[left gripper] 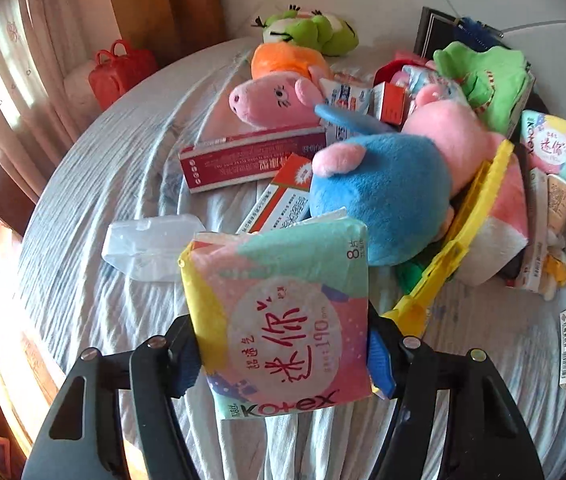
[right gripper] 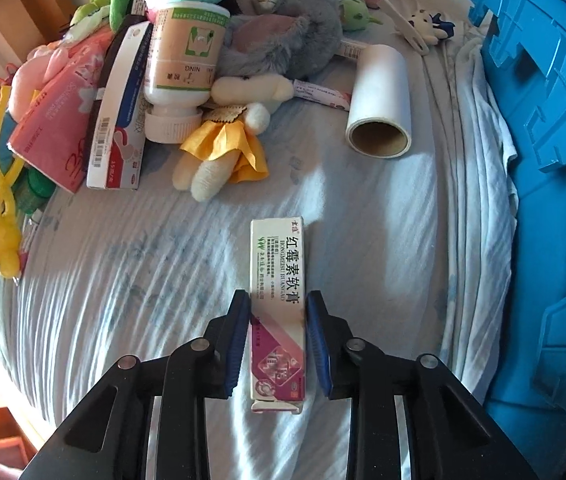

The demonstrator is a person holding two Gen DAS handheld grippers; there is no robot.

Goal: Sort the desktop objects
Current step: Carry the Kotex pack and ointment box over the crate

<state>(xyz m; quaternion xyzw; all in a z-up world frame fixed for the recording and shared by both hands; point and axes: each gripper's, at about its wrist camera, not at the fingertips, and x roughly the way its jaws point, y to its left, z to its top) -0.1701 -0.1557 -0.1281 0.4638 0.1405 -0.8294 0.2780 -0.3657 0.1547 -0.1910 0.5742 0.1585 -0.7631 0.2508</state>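
My left gripper (left gripper: 283, 356) is shut on a pink and teal Kotex pad pack (left gripper: 283, 312) and holds it above the striped sheet (left gripper: 95, 280). Behind it lie a blue and pink plush pig (left gripper: 387, 184), a yellow plastic toy (left gripper: 463, 232), red medicine boxes (left gripper: 251, 156) and a clear plastic bag (left gripper: 151, 246). My right gripper (right gripper: 278, 340) is shut on a white and magenta ointment box (right gripper: 278, 304) that points away along the fingers, low over the sheet (right gripper: 123, 280).
A blue plastic crate (right gripper: 543, 160) stands at the right. A white lint roll (right gripper: 381, 100), a cream doll in a yellow skirt (right gripper: 227, 148), a pill bottle (right gripper: 183, 64), boxes and plush toys are piled at the back. A red bag (left gripper: 121, 70) sits far left.
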